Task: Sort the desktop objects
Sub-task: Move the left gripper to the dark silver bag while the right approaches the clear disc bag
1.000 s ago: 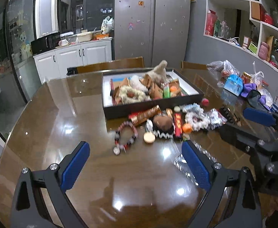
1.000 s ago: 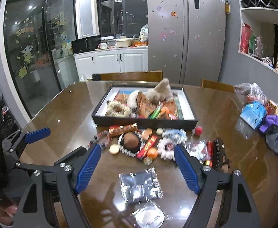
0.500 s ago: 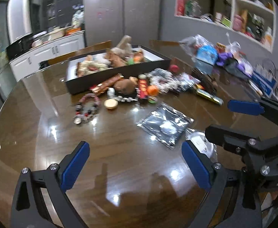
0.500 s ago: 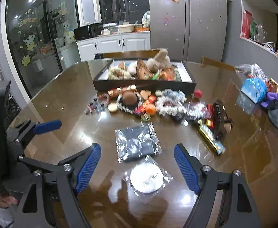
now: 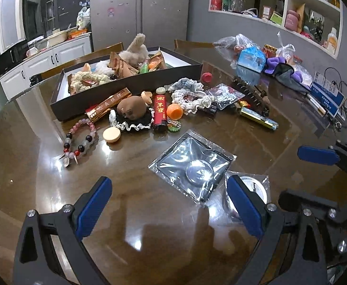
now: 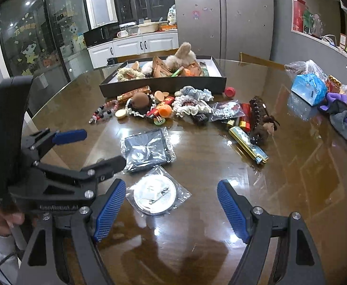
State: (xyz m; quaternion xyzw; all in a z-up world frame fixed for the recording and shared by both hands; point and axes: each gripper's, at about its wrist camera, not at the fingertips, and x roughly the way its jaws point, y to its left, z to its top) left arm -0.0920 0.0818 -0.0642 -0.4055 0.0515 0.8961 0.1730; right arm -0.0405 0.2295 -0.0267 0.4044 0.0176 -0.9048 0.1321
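A black tray full of toys and snacks stands at the table's far side. Before it lies a heap of small things: a bead bracelet, a red lighter, an orange ball and white scrunchies. Nearer lie a silver foil pouch and a round metal disc in a clear bag. My left gripper is open just short of the pouch. My right gripper is open around the bagged disc without touching it. Each gripper shows in the other's view: left gripper, right gripper.
Plastic bags, a blue box and a purple cloth crowd the table's right side. A brown plush and a gold bar lie right of the pouch. A person's hand holds the left gripper. Chairs stand behind the tray.
Both grippers have come down towards the table and tilted downward. The left view swung right, so the foil pouch and bagged disc now lie right by the fingers. Both stayed open.
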